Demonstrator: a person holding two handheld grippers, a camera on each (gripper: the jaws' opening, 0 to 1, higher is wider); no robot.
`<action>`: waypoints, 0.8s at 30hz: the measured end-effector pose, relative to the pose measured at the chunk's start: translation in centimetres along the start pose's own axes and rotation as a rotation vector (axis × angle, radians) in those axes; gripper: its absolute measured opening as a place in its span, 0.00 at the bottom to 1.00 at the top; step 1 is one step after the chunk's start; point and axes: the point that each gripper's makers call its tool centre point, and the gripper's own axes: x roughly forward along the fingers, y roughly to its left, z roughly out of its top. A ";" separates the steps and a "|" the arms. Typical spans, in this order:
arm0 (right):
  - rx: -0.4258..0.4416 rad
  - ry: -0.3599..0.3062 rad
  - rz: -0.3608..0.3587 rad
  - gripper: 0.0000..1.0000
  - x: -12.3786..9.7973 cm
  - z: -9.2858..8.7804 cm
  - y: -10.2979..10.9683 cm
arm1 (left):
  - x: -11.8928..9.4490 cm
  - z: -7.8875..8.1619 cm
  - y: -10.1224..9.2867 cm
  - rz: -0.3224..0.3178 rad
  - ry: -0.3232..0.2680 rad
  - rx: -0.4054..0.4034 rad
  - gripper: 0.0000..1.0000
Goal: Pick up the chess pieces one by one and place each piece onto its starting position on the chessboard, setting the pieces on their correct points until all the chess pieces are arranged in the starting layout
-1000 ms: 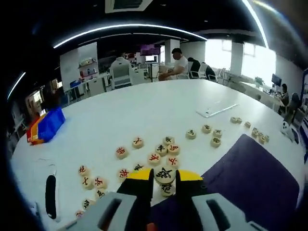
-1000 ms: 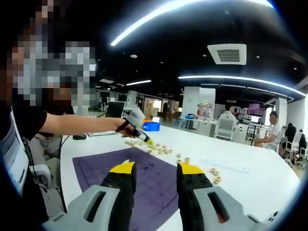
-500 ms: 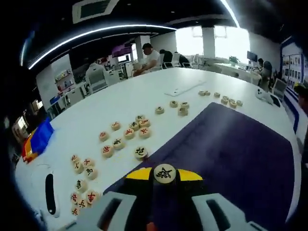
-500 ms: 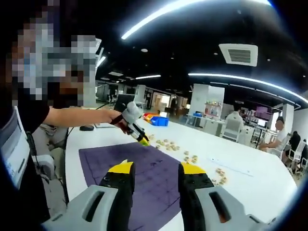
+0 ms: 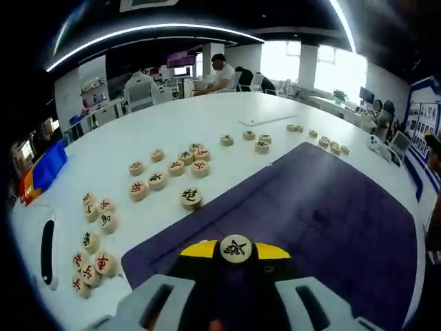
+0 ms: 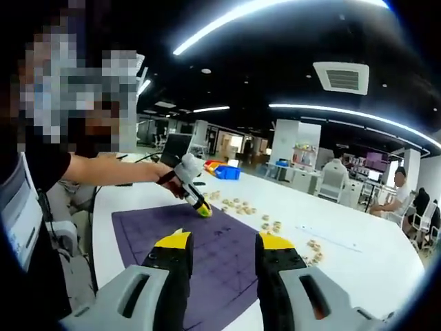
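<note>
So the left hand-held gripper [image 5: 236,249] is clamped on one round xiangqi piece [image 5: 236,248], black character facing up, pinched flat between the yellow tips. It hangs over the near edge of the purple chessboard mat [image 5: 324,207], which stretches ahead and to the right of the jaws, so the drop point is forward onto the mat. The loose pieces [image 5: 169,176] are scattered on the white worktop [image 5: 207,121] off to the left of the mat. The right hand-held gripper [image 6: 220,241] has its jaws apart, holding nothing, well back from the board, so I'd say the left one is nearer.
</note>
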 end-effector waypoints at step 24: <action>-0.002 -0.017 0.001 0.37 -0.7 0.5 0.3 | -12.0 5.4 -2.3 0.022 -0.330 0.047 0.46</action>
